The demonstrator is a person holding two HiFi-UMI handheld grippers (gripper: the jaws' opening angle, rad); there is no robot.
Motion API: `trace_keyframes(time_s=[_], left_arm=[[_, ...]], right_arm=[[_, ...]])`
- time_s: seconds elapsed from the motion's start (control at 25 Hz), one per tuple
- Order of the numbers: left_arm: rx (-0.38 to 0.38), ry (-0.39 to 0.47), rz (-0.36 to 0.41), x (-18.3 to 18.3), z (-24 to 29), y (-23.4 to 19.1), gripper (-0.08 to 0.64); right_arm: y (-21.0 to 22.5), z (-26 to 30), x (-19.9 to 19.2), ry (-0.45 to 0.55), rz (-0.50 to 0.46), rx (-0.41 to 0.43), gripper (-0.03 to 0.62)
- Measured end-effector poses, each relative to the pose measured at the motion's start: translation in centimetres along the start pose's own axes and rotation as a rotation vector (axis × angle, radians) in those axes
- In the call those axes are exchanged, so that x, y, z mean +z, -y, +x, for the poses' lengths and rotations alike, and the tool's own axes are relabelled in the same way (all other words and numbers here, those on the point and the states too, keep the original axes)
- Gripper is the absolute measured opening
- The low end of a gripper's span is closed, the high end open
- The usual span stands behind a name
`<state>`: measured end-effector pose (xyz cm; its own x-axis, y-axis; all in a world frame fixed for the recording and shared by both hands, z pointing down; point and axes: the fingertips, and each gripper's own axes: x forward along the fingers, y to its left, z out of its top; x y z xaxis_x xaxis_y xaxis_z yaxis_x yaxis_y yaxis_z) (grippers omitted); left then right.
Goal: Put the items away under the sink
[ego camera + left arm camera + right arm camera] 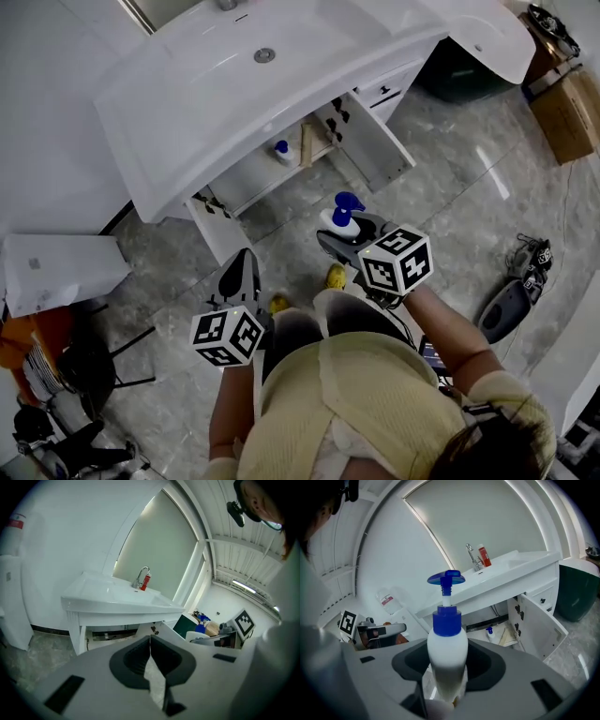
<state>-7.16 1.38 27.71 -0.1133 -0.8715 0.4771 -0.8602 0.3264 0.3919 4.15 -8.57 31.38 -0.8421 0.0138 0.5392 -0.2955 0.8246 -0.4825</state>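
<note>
My right gripper (342, 234) is shut on a white pump bottle (447, 663) with a blue pump head (347, 203), held upright in front of the open sink cabinet (281, 164). The cabinet's doors (375, 141) stand open below the white sink (244, 66). Inside the cabinet stands another small white bottle with a blue cap (282, 150); the same small bottle (489, 633) shows in the right gripper view. My left gripper (239, 272) hangs lower left, shut, with nothing between its jaws (150, 641).
A white bin (56, 267) stands left of the cabinet. At right are a dark green bin (459, 70), a cardboard box (567, 112) and a dark appliance (511, 300) on the tiled floor (450, 197). A red tube (146, 581) stands by the faucet (140, 576).
</note>
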Motion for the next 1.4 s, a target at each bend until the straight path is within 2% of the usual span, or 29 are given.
trace_keyframes(time_s=[0.2,0.48,0.88,1.0,1.16,1.32,1.4], left_arm=[[0.075,0.007,-0.007,-1.3,0.3,-1.5,0.038],[0.104,0.011,-0.034,-2.5,2.8,-2.4,0.038],[0.051,-0.023,-0.048,-4.9,9.2,-2.8,0.038],[0.040,-0.033,-0.055,-5.9,11.1,-2.5,0.038],[0.045,-0.048,-0.049,-7.3,13.4,-2.8,0.038],[0.061,-0.054,-0.021,-8.4,15.5,-3.9,0.038],[0.070,-0.060,-0.034,-9.1,16.4,-4.7,0.038]], right_arm=[[1.4,2.2,-0.5,-0.048,-0.035,0.036,0.216],[2.9,5.4,-1.6,-0.094,-0.034,0.048,0.216],[5.1,11.3,-3.1,-0.123,-0.036,0.021,0.216],[6.4,12.6,-3.8,-0.125,-0.010,0.002,0.216],[8.0,13.9,-4.5,-0.117,0.024,-0.010,0.216],[9.6,15.9,-5.5,-0.121,0.021,-0.025,0.216],[10.3,17.1,-6.0,-0.121,0.017,-0.032,0.216]])
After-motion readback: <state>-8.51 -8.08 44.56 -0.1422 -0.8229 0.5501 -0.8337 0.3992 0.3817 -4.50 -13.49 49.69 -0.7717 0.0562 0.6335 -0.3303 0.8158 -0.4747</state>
